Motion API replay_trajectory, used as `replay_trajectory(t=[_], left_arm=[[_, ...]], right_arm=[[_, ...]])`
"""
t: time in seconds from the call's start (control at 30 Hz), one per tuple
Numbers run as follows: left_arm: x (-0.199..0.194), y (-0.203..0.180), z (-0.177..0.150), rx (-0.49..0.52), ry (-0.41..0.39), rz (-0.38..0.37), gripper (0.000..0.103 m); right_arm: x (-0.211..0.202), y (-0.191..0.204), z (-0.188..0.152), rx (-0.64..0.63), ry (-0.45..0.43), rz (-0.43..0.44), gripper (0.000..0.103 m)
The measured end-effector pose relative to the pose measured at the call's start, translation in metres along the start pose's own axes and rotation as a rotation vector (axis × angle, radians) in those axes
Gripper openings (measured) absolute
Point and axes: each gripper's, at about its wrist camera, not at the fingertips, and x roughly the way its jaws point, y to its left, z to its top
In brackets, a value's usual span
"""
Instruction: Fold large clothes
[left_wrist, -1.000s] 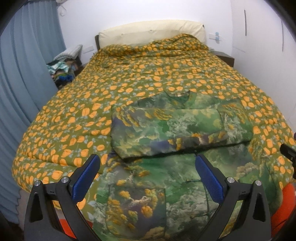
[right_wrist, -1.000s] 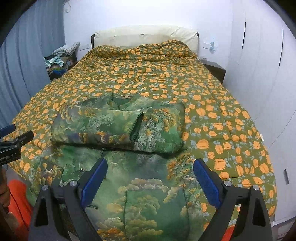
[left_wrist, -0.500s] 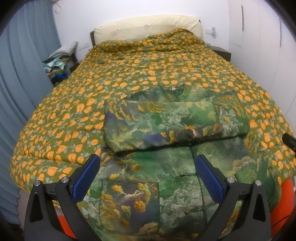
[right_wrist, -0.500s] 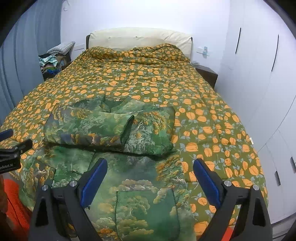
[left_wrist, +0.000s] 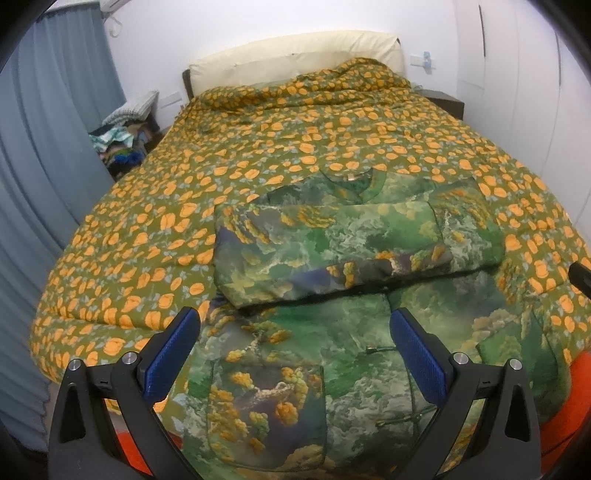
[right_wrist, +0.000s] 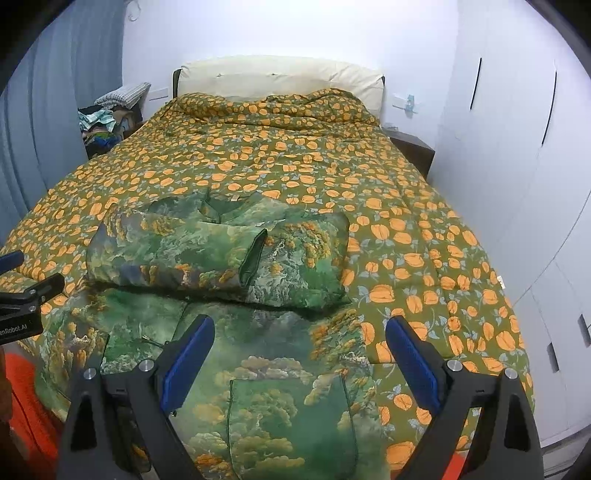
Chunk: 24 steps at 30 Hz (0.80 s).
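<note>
While both jaws gape empty, the left hand-held gripper (left_wrist: 295, 350) and right hand-held gripper (right_wrist: 299, 350) hover side by side over the near hem of a green landscape-print jacket (left_wrist: 332, 332) on the bed (right_wrist: 424, 236). Its long axis runs away from them; sleeves lie folded crosswise in a puffy band mid-body, collar (left_wrist: 351, 181) beyond. Quilted, slick-looking fabric drapes the mattress edge, each hem corner nearest its own gripper.
</note>
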Motion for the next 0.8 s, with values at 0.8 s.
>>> replay_trajectory(t=[0.8], left_arm=[[0.087,0.142,-0.133,-0.202,0.335,0.055,0.102]], right_arm=[[0.045,-0.053,-0.073,-0.045,0.199,-0.103,0.093]])
